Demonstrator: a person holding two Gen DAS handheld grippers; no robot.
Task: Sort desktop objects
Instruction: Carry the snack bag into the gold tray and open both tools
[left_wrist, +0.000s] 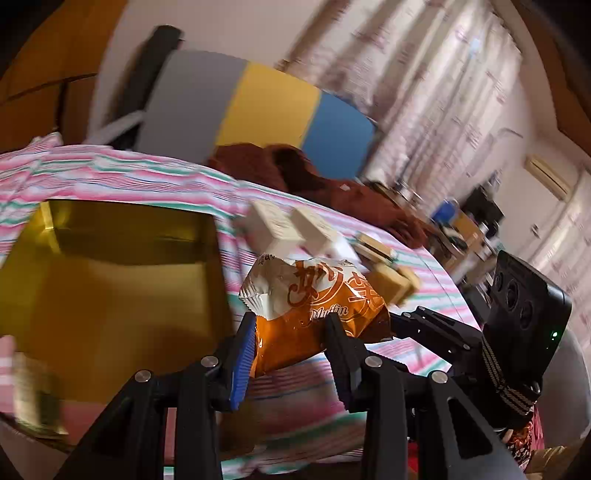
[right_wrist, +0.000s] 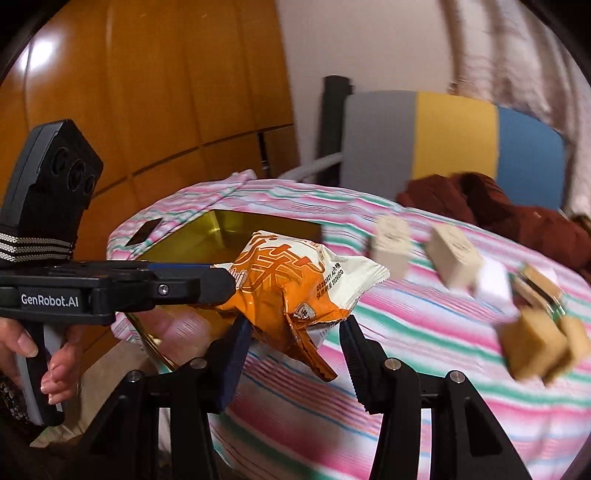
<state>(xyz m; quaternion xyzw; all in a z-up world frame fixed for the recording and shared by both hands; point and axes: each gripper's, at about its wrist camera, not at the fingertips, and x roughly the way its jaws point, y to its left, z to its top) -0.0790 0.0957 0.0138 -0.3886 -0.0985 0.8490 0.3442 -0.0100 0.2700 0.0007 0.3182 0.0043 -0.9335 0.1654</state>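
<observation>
Above the striped cloth (right_wrist: 424, 332) we clamp both the left gripper (left_wrist: 291, 339) and right gripper (right_wrist: 295, 332) on the muffin packet (right_wrist: 288, 291), gold box (left_wrist: 110, 280) just left.

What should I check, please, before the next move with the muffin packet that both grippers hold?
1. Left gripper grip on the muffin packet: pads press on its orange end. Ok.
2. Right gripper grip: its fingers close on the packet's crumpled lower end. Ok.
3. Packet clear of the striped cloth: it hangs above the cloth. Ok.
4. Gold box open, with free room inside. Ok.
5. Packet placed over the box: cannot tell, as both views are blurred and the box lies behind it.
6. Small beige boxes apart from the packet. Ok.
</observation>
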